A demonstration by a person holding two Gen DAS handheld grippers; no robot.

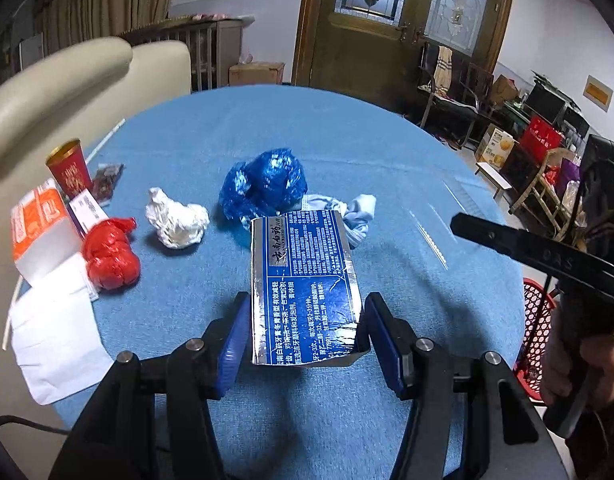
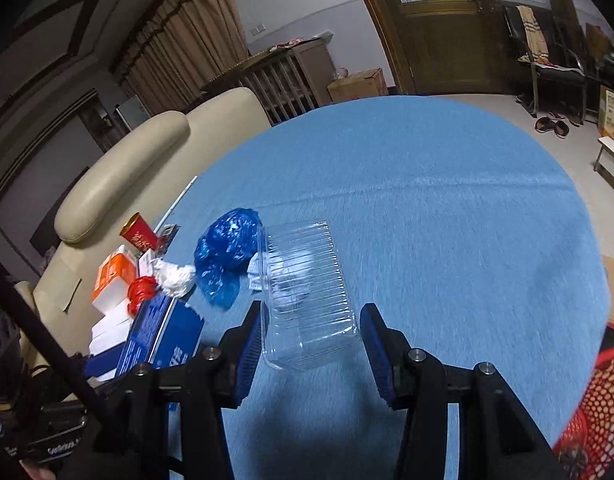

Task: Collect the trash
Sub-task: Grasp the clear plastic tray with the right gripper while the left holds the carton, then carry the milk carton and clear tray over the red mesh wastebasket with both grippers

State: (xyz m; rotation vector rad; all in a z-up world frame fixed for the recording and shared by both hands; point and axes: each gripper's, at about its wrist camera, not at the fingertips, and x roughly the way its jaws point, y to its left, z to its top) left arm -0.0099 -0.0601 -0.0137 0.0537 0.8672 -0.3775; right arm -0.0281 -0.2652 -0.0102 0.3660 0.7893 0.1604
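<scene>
My left gripper [image 1: 305,340] is shut on a blue and silver toothpaste box [image 1: 305,280], held above the blue tablecloth [image 1: 347,140]. In the right wrist view my right gripper [image 2: 311,344] is shut on a clear ribbed plastic container [image 2: 307,292], lifted off the cloth. On the table lie a crumpled blue bag [image 1: 263,186], a white tissue wad [image 1: 177,220], a red crumpled bag [image 1: 111,256] and a pale blue cloth [image 1: 359,210]. The toothpaste box [image 2: 163,332] also shows at lower left in the right wrist view.
A red mesh basket [image 1: 535,320] stands past the table's right edge, also seen as the basket [image 2: 599,400]. A red cup [image 1: 69,168], an orange and white carton [image 1: 39,228] and white paper [image 1: 55,340] sit at the left. A cream sofa [image 1: 67,80] lies behind.
</scene>
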